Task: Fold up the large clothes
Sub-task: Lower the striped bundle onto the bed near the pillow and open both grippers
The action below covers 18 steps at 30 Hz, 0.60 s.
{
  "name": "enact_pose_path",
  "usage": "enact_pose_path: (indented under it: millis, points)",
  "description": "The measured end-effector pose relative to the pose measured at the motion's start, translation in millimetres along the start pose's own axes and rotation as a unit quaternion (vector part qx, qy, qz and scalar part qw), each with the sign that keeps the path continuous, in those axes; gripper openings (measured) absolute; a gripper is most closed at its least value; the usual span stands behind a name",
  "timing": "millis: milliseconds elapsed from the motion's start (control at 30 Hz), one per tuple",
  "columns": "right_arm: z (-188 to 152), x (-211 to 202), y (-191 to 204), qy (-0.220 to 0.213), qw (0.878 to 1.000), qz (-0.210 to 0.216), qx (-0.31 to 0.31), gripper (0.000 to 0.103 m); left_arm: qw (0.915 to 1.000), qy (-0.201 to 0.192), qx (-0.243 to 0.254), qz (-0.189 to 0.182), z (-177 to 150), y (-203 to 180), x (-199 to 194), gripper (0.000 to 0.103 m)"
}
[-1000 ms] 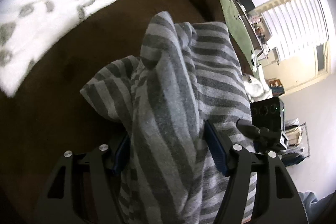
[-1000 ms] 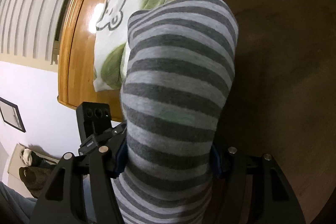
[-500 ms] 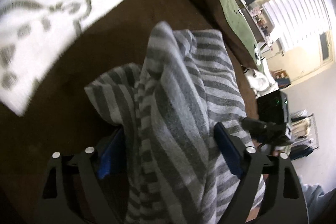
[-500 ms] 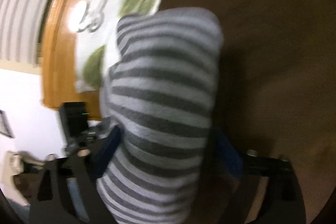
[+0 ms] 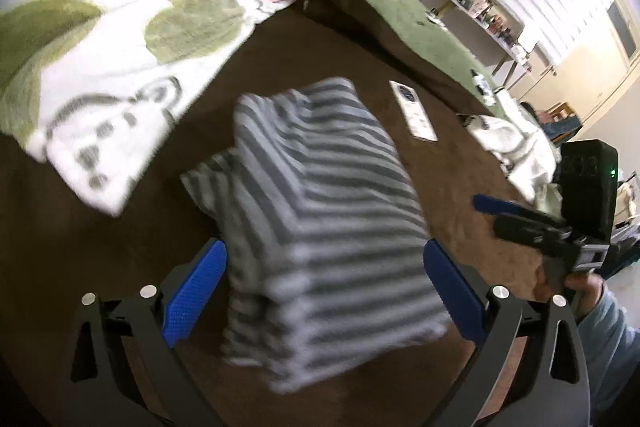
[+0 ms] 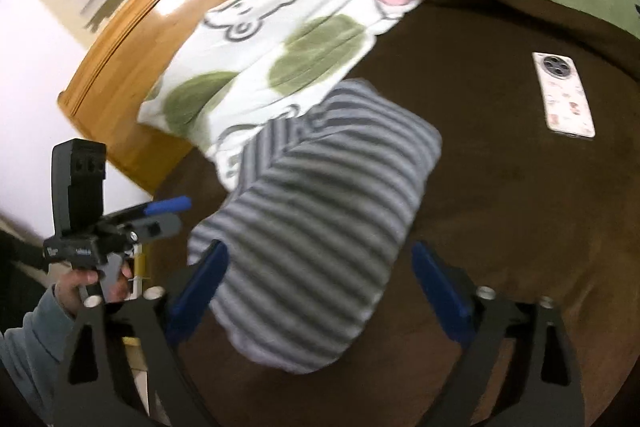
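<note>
Hovering wide apart, left tool [image 5: 324, 291] and right tool [image 6: 320, 291] (both empty) flank striped garment [image 5: 320, 227].

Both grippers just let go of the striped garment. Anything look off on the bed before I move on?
The striped garment lies in a lumpy bundle, one corner overlapping the bear-print blanket. A phone lies loose on the brown bedspread beside it, apart from the cloth. Both the left gripper and the right gripper are open.

Left gripper [image 5: 324, 287] jaws spread wide, right gripper [image 6: 320, 291] jaws likewise apart, both empty
</note>
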State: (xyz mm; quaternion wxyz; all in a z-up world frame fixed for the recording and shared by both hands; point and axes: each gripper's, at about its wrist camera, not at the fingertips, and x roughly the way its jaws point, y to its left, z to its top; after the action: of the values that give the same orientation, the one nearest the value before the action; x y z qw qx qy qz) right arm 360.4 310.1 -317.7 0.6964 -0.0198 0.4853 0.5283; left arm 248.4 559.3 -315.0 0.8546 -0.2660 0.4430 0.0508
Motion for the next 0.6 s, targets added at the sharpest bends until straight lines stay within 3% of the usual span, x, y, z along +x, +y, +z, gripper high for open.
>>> enact_pose_path:
  millis: [133,233,333,433,467,600]
  points:
    - [-12.2,22.5,21.3,0.038,0.999,-0.002,-0.018,0.054,0.9998,0.006,0.02,-0.009,-18.5,-23.4,7.0,0.096]
    - [-26.7,36.0,29.3,0.055,0.998,-0.016,-0.024,0.053,0.9986,0.006,0.019,-0.049,-28.1,-32.0,11.6,0.096]
    - [-36.9,42.5,32.0,0.055,0.997,-0.037,-0.032,0.055,0.9986,0.03,0.022,-0.038,-36.5,-27.7,28.7,0.096]
    - [-41.5,53.7,22.2,0.066,0.997,-0.039,-0.005,0.065,0.998,0.05,0.022,-0.031,-47.0,-17.2,45.5,0.096]
    - [-42.2,57.5,18.8,0.067,0.997,-0.039,0.003,0.071,0.998,0.051,0.023,-0.031,-49.3,-14.8,48.1,0.096]
    - [-45.7,66.9,17.0,0.06,0.997,-0.045,0.005,0.077,0.9977,0.049,0.038,-0.029,-59.4,-6.1,55.0,0.096]
